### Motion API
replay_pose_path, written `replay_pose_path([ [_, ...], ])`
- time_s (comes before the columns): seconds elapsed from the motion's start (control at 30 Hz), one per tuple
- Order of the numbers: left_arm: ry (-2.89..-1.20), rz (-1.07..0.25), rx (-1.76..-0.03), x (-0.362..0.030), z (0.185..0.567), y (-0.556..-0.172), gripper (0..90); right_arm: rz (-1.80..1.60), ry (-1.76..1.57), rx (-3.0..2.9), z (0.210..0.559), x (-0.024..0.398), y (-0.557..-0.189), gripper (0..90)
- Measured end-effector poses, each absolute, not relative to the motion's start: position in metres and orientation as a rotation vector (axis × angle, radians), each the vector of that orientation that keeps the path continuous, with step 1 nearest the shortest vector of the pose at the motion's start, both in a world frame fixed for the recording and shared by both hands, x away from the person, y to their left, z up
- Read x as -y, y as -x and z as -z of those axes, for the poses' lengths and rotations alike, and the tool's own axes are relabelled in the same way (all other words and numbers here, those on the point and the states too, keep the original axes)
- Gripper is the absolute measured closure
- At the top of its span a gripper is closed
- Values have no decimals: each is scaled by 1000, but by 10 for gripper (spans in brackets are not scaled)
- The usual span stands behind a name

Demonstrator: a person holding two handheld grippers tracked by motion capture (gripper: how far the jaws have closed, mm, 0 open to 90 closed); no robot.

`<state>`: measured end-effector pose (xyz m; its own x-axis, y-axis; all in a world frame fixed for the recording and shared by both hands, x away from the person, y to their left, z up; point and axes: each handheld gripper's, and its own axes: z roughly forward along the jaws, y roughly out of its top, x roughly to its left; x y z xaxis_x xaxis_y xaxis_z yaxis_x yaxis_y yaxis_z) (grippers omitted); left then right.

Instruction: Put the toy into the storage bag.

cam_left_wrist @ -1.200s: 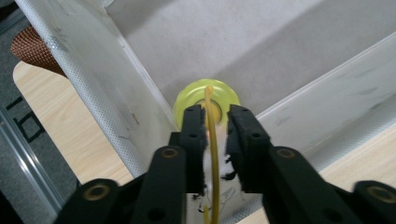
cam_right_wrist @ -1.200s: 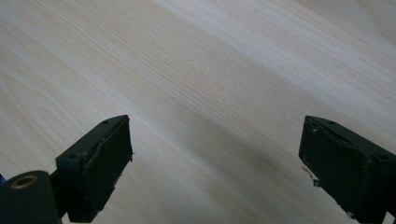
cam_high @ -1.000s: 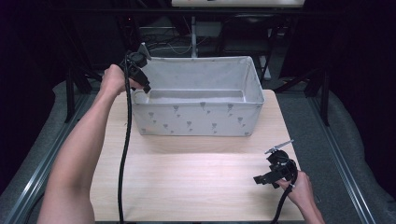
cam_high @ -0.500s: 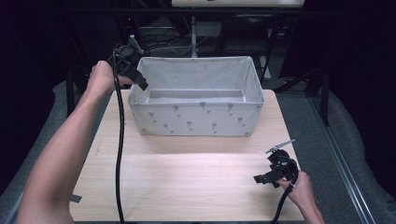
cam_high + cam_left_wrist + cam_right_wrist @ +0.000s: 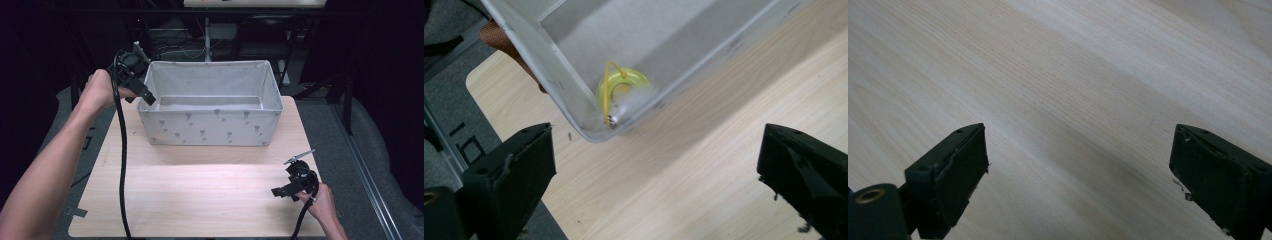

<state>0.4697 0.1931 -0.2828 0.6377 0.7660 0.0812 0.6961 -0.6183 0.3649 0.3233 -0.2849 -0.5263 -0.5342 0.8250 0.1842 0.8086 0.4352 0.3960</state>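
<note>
A grey fabric bin (image 5: 210,125) with a small dark print stands at the back of the wooden table (image 5: 200,195). My left gripper (image 5: 145,96) hovers at the bin's near left corner, tilted down. In the left gripper view its jaws stand wide open (image 5: 654,170) above the bin's corner (image 5: 549,70). Inside that corner lies a yellow-green ring (image 5: 636,79) with a yellow cord and a white feathery tuft. My right gripper (image 5: 280,191) rests low near the table's front right. It is open (image 5: 1078,170) over bare wood, holding nothing.
Each gripper trails a black cable (image 5: 121,165); the left one hangs across the table's left side. Dark frames and cables stand behind the bin. Grey floor borders the table on both sides. Bare wood (image 5: 1073,75) lies between bin and front edge.
My left hand and gripper have drawn leftward, away from the bin's left rim, and now tilt down at its near corner. The right gripper has not moved.
</note>
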Motion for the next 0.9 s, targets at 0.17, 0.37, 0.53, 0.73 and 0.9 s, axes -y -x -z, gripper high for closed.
replay_pose_path([
  [0.17,-2577,-348,-1122,-190,285,-448,3,-672,-1482,-2643,526,285,-324,80],
  [0.37,-2588,-362,-1089,-192,298,-425,3,-674,-1485,-2641,525,285,-323,80],
  [0.53,-2580,-355,-1085,-200,315,-408,3,-667,-1481,-2645,525,284,-323,81],
  [0.73,-2576,-335,-1080,-208,341,-386,2,-660,-1488,-2649,525,284,-323,81],
  [0.9,-2572,-325,-1085,-214,367,-368,2,-658,-1486,-2650,525,284,-323,82],
])
